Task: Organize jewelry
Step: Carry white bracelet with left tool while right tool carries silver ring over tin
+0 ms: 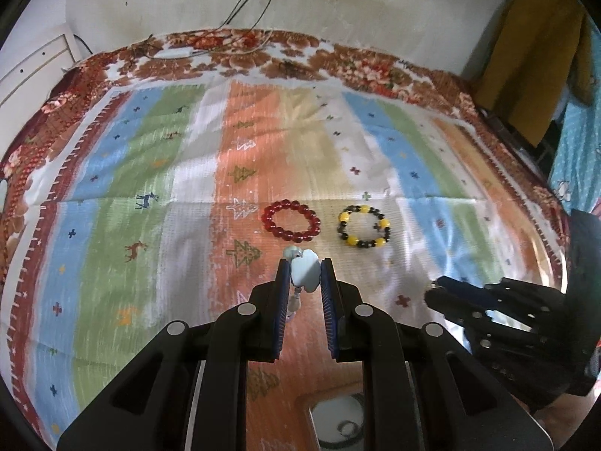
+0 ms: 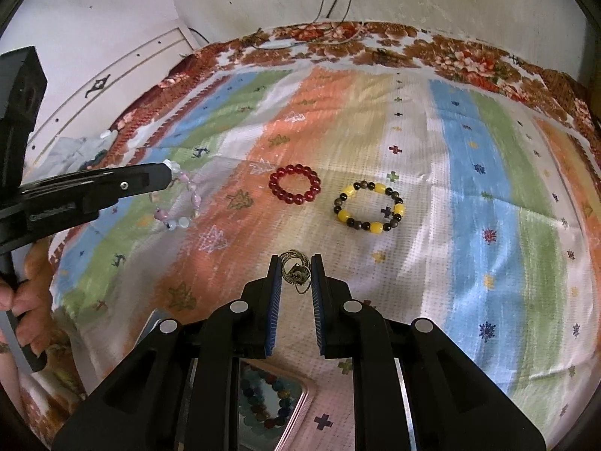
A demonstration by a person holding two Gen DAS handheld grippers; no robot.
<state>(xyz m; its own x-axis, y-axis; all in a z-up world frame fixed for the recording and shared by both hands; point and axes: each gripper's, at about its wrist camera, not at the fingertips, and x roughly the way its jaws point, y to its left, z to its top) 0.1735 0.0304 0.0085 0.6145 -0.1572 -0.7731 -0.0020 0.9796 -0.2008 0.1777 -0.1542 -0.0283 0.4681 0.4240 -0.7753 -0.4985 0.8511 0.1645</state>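
Left gripper (image 1: 305, 274) pinches a pale beaded bracelet (image 1: 305, 271); right gripper (image 2: 296, 271) clamps a brass chain (image 2: 296, 268).

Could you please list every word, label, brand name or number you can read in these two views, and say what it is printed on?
None: no readable words, numbers or brand marks in either view.
The striped cloth bears only pictures: trees, deer, crosses.
The left gripper and right gripper show no labels.
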